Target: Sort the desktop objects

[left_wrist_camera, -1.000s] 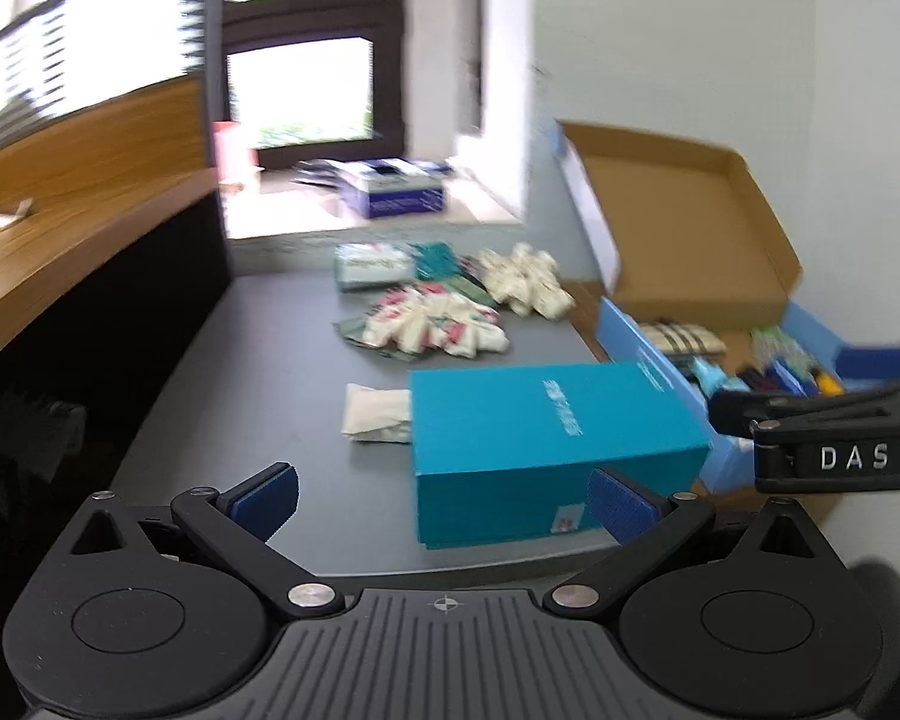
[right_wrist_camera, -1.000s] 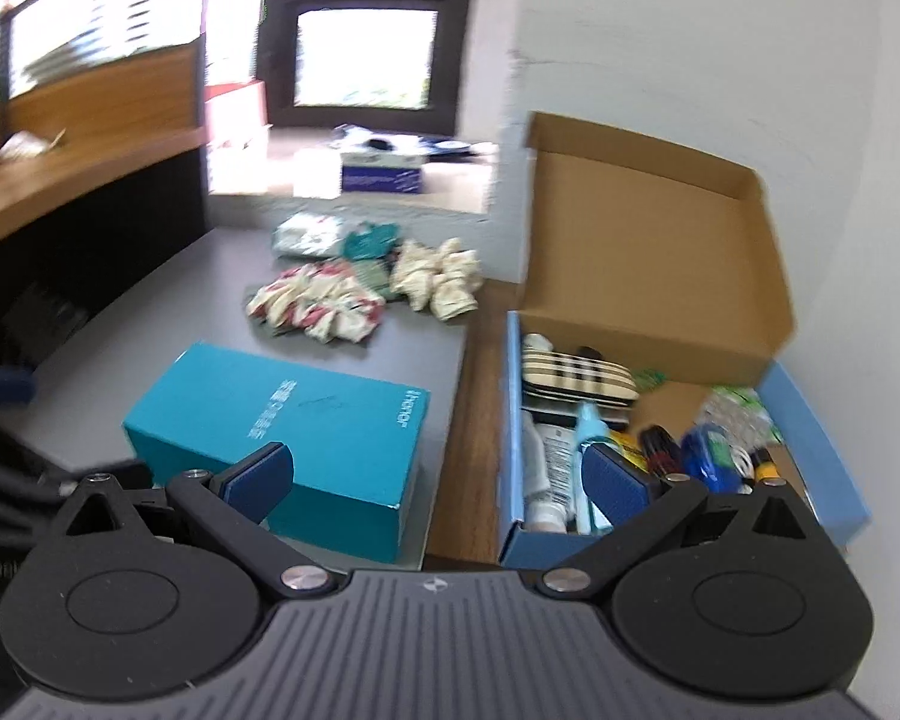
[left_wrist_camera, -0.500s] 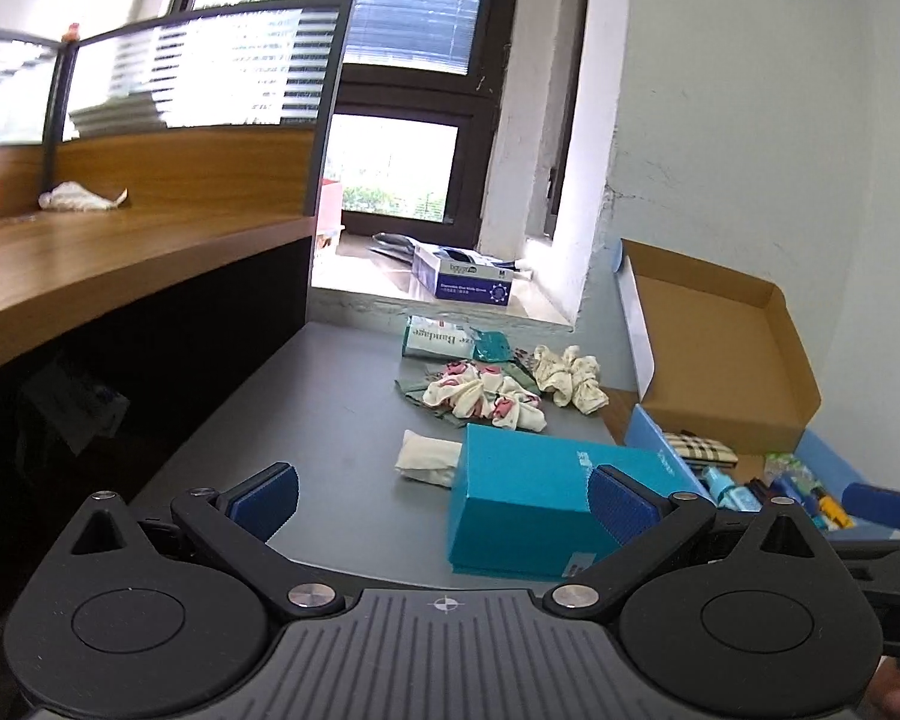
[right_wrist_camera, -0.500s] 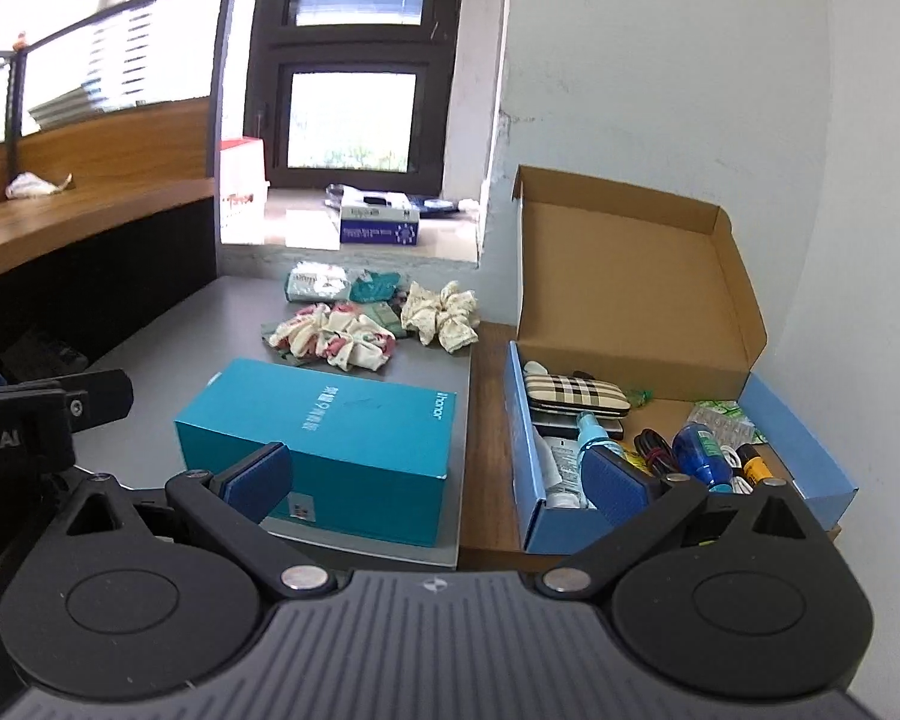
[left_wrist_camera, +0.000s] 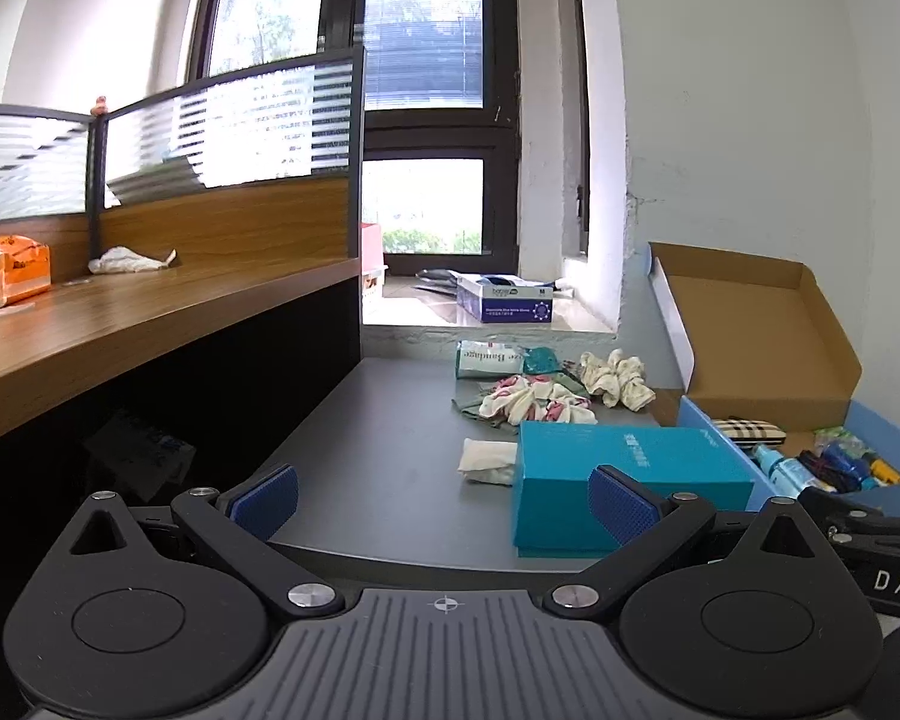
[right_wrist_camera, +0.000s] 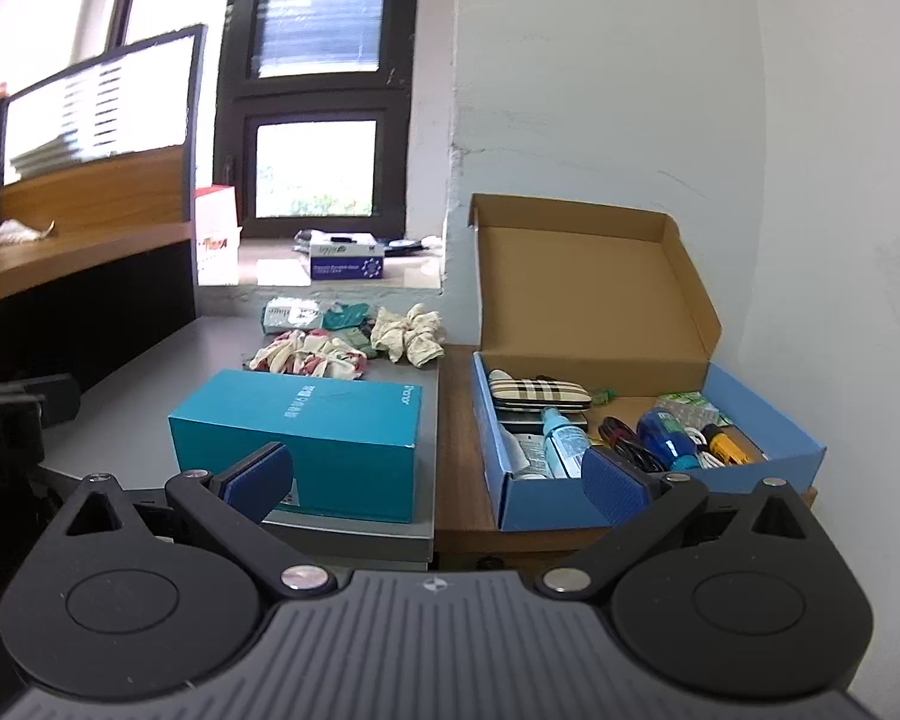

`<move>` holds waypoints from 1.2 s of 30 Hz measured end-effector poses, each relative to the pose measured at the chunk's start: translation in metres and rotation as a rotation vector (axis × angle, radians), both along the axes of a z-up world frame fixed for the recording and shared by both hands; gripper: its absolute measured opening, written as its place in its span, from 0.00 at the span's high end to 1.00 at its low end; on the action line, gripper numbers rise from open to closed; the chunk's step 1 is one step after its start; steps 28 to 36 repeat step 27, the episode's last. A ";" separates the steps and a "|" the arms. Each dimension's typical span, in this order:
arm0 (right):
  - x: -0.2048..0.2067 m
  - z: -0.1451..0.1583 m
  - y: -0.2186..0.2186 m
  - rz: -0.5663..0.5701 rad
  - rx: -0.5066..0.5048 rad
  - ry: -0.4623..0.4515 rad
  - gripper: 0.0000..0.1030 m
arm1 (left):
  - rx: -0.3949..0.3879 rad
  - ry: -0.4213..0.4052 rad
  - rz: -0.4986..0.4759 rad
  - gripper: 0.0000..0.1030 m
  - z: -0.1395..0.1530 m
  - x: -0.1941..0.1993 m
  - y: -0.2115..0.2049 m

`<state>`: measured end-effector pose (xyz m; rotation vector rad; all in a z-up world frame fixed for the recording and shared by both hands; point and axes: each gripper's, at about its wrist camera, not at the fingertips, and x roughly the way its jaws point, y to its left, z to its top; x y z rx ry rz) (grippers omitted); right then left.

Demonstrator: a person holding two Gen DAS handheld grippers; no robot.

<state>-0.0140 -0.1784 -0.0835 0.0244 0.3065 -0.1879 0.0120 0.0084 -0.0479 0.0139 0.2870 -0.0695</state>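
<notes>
A teal phone box (left_wrist_camera: 624,474) (right_wrist_camera: 306,432) lies on the grey desk (left_wrist_camera: 384,438), near its front edge. Behind it sit patterned cloth bundles (left_wrist_camera: 534,405) (right_wrist_camera: 309,357), a cream bundle (right_wrist_camera: 408,333) and a bandage pack (left_wrist_camera: 489,357). To the right stands an open blue cardboard box (right_wrist_camera: 648,489) (left_wrist_camera: 714,426) holding a plaid case (right_wrist_camera: 537,390), a spray bottle (right_wrist_camera: 561,435) and several small items. My left gripper (left_wrist_camera: 444,498) is open and empty, held back from the desk edge. My right gripper (right_wrist_camera: 435,477) is open and empty, in front of both boxes.
A wooden counter (left_wrist_camera: 120,324) with a dark panel under it runs along the left. An orange pack (left_wrist_camera: 6,270) and a crumpled tissue (left_wrist_camera: 129,258) lie on it. A glove box (left_wrist_camera: 504,303) sits on the window sill. A white wall (right_wrist_camera: 690,120) bounds the right.
Both grippers have pulled back from the desk and tilted upward, so the boxes look smaller and lower. Nothing was taken hold of, and the objects lie where they were.
</notes>
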 end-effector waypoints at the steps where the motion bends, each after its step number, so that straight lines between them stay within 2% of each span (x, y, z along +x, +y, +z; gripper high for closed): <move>1: -0.002 -0.003 0.000 -0.004 -0.003 -0.005 0.00 | 0.009 0.006 -0.005 0.00 -0.002 -0.001 -0.002; 10: -0.012 -0.005 -0.004 0.003 0.001 -0.044 0.00 | 0.061 0.016 -0.045 0.00 -0.011 -0.005 -0.017; 16: -0.013 -0.001 -0.001 0.012 -0.016 -0.048 0.00 | 0.058 0.015 -0.050 0.00 -0.010 -0.008 -0.018; 18: -0.014 0.001 -0.001 0.013 -0.012 -0.050 0.00 | 0.047 -0.005 -0.056 0.00 -0.008 -0.011 -0.016; 21: -0.017 0.004 0.000 0.017 -0.010 -0.058 0.00 | 0.089 -0.042 -0.002 0.01 -0.007 -0.016 -0.020; 27: -0.021 0.008 0.002 0.013 -0.007 -0.066 0.00 | 0.043 -0.034 -0.022 0.01 0.000 -0.017 -0.013; 36: -0.021 0.008 0.002 0.013 -0.007 -0.066 0.00 | 0.043 -0.034 -0.022 0.01 0.000 -0.017 -0.013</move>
